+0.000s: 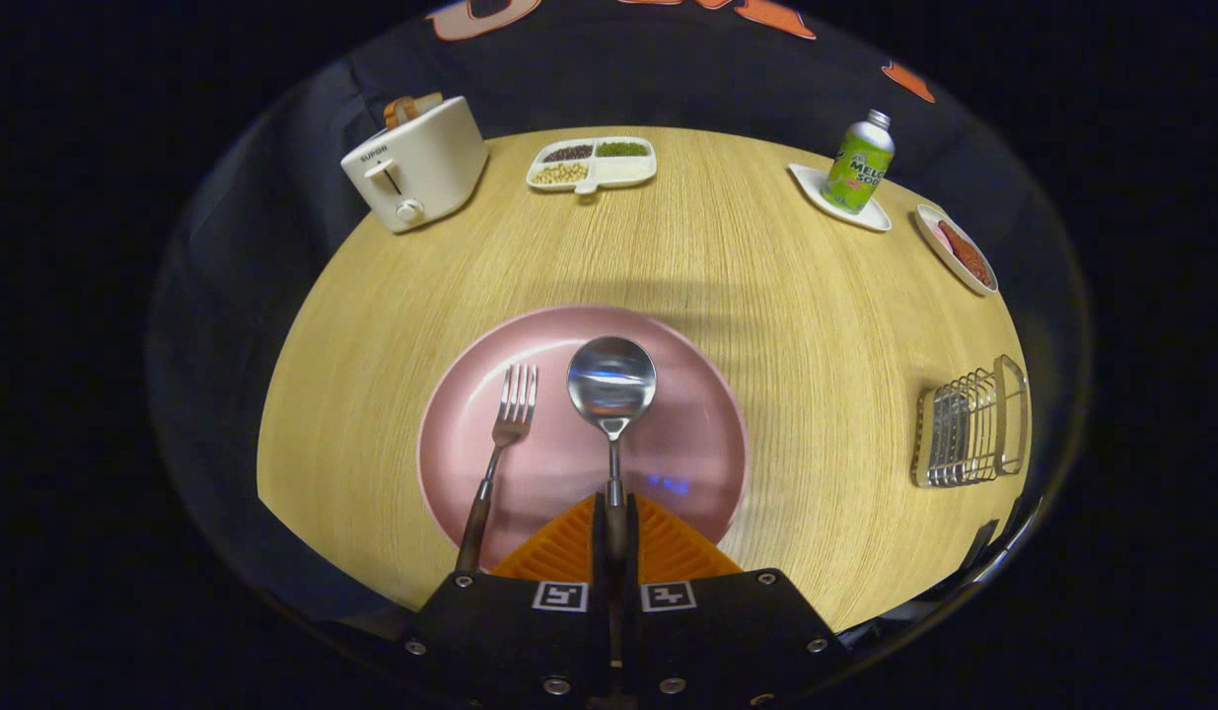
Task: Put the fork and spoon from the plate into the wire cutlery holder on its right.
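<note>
Staged dining booth, wooden table, toaster, plate, black cloth wall

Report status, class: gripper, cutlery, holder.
Gripper shut on spoon handle, over pink plate. Fork lies on plate beside it. Wire cutlery holder off right; bare table between.

You're looking at a pale wood-grain surface under soft overhead light, with the booth's black cloth wall hanging close behind it.
</note>
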A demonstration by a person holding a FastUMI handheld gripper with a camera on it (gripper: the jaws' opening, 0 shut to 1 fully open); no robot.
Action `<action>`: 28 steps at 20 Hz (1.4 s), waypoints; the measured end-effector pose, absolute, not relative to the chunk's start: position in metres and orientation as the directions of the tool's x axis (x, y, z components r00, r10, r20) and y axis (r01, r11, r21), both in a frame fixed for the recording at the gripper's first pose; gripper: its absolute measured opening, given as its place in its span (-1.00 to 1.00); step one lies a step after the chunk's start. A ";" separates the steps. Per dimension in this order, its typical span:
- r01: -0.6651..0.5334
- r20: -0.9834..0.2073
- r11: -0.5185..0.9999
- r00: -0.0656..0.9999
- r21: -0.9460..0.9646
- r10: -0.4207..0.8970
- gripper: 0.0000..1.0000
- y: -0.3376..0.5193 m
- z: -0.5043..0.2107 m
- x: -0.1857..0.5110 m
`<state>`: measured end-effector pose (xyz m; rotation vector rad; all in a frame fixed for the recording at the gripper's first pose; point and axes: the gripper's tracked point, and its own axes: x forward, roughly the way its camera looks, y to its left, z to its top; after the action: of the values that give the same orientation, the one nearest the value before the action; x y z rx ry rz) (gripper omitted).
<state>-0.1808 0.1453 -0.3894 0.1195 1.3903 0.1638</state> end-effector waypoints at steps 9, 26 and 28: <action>0.070 -0.882 0.994 0.470 0.082 0.040 -0.89 0.029 -0.271 -0.111; 0.190 -0.967 0.973 0.193 -0.131 -0.168 -0.90 -0.123 -0.319 -0.190; 0.210 -0.975 0.970 0.159 -0.119 -0.154 -0.89 -0.123 -0.329 -0.199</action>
<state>-0.1988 -0.1233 -0.3294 0.0473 1.3875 -0.2602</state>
